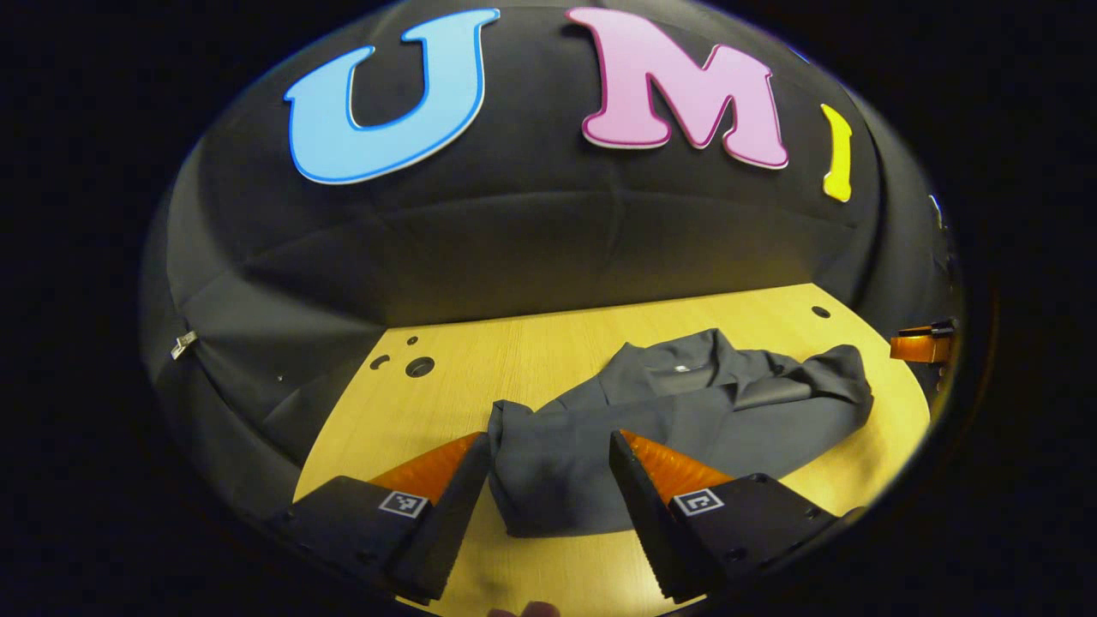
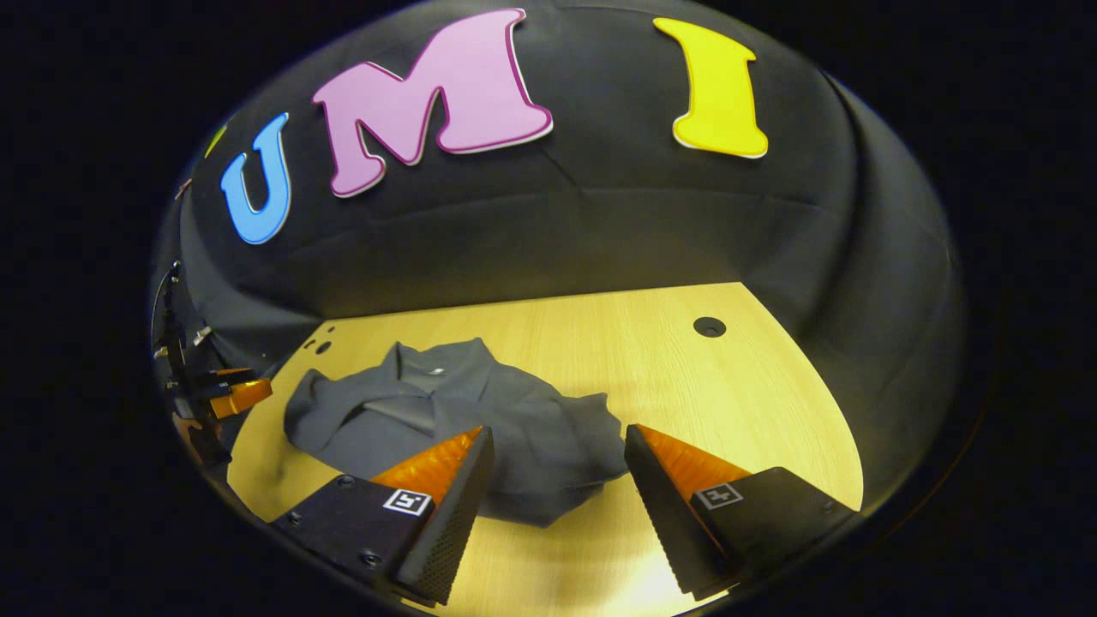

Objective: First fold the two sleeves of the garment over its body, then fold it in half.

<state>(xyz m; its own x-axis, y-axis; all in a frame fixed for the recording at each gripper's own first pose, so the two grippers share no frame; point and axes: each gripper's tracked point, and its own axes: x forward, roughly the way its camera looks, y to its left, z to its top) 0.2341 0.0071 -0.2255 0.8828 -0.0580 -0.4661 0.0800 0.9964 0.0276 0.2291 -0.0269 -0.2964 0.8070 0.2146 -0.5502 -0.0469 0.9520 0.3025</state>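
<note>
Garment (image 1: 686, 411): dark shirt lying rumpled on the wooden table (image 1: 531, 351), collar pointing toward 12 o'clock.
Progress: sleeves looking bunched, not folded; both folds seemingly remaining.
Left gripper (image 1: 548, 488): fingers spreading wide, hovering over the hem.
Right gripper (image 2: 557, 480): fingers spreading wide, pinching nothing.

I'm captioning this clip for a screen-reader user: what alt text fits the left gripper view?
A dark grey garment lies crumpled on a light wooden table, collar toward the black cloth wall. The left gripper hovers open, its fingers either side of the garment's near bunched edge. The right gripper shows at the far right edge.
</note>
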